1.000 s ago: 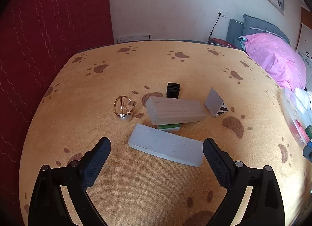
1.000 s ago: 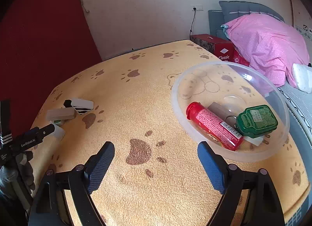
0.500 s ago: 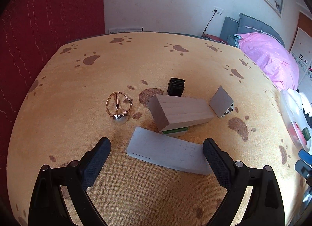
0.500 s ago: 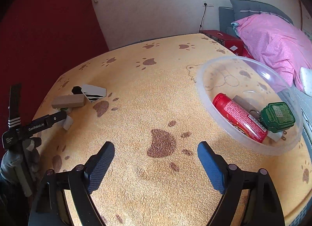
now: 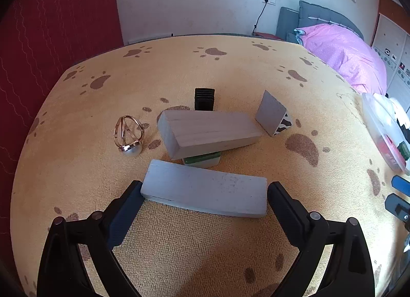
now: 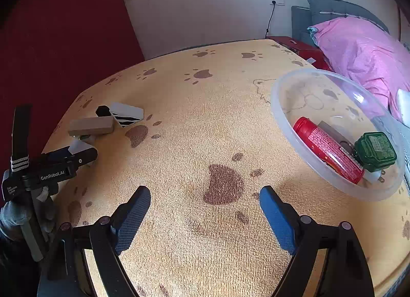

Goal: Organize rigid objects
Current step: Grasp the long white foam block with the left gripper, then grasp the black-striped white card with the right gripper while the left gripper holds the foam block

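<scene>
A flat grey block lies crosswise on the paw-print cloth. My left gripper is open, and its two fingertips flank the block's ends closely; I cannot tell whether they touch it. Behind the block, a longer wooden block leans on a small green-and-white piece. Around these sit a gold ring ornament with a pearl, a black box and a grey wedge with a zebra-striped face. My right gripper hangs open over bare cloth with nothing between its fingers.
A clear plastic bowl at the right holds a red tube and a green case. A gloved hand holds the left gripper at the table's left edge. A pink duvet lies beyond the table.
My left gripper has come forward and down, so the grey block now lies between its fingertips. The right view has swung left, with the bowl now further right.
</scene>
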A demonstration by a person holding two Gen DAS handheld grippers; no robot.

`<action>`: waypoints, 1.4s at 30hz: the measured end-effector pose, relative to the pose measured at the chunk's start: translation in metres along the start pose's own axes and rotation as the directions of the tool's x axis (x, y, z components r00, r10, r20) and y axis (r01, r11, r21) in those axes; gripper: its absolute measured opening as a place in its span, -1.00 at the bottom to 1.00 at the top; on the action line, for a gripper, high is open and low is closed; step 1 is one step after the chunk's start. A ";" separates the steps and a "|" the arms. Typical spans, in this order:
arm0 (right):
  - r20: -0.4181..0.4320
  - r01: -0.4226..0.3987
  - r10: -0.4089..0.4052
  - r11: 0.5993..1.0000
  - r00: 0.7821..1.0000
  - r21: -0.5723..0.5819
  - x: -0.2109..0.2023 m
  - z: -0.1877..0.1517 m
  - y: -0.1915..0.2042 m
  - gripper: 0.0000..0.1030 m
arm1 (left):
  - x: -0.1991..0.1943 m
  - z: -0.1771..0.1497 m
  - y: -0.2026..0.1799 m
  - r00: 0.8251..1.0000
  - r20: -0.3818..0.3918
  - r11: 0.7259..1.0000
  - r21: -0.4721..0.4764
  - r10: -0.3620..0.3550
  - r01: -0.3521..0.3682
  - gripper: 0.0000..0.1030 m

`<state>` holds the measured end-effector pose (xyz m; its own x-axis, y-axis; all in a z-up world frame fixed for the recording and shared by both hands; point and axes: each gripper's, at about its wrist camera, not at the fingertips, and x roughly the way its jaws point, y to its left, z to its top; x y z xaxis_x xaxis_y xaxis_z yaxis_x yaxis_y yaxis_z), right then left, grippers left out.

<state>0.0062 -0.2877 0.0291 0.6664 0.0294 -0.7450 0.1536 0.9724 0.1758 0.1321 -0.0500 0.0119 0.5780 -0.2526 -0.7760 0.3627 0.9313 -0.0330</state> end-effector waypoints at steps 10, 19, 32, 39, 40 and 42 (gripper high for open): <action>-0.004 -0.006 0.006 1.000 1.000 -0.012 0.002 0.005 0.008 0.75 | -0.009 -0.004 -0.003 0.998 0.046 0.999 0.016 0.041 -0.042 0.82; -0.024 -0.018 0.017 0.998 1.000 -0.056 0.013 0.019 0.026 0.75 | -0.036 -0.016 0.009 0.993 0.116 0.998 -0.070 0.014 -0.006 0.82; -0.064 -0.066 0.059 0.990 0.996 -0.121 0.055 0.067 0.075 0.75 | -0.045 -0.028 0.018 0.987 0.159 0.990 -0.141 0.025 -0.003 0.82; -0.085 -0.090 0.079 0.988 0.993 -0.129 0.081 0.091 0.103 0.75 | -0.044 -0.029 0.018 0.986 0.164 0.990 -0.140 0.012 0.011 0.82; -0.088 -0.087 0.076 0.987 0.993 -0.132 0.085 0.093 0.106 0.75 | -0.044 -0.029 0.019 0.986 0.165 0.990 -0.140 0.010 0.013 0.82; -0.093 -0.080 0.067 0.987 0.993 -0.141 0.094 0.096 0.111 0.75 | -0.043 -0.029 0.019 0.987 0.162 0.990 -0.142 0.005 0.018 0.82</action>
<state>0.1560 -0.1992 0.0408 0.6045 0.1163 -0.7881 -0.0046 0.9898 0.1426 0.0929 -0.0135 0.0261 0.6905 -0.2869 -0.6640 0.2658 0.9544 -0.1360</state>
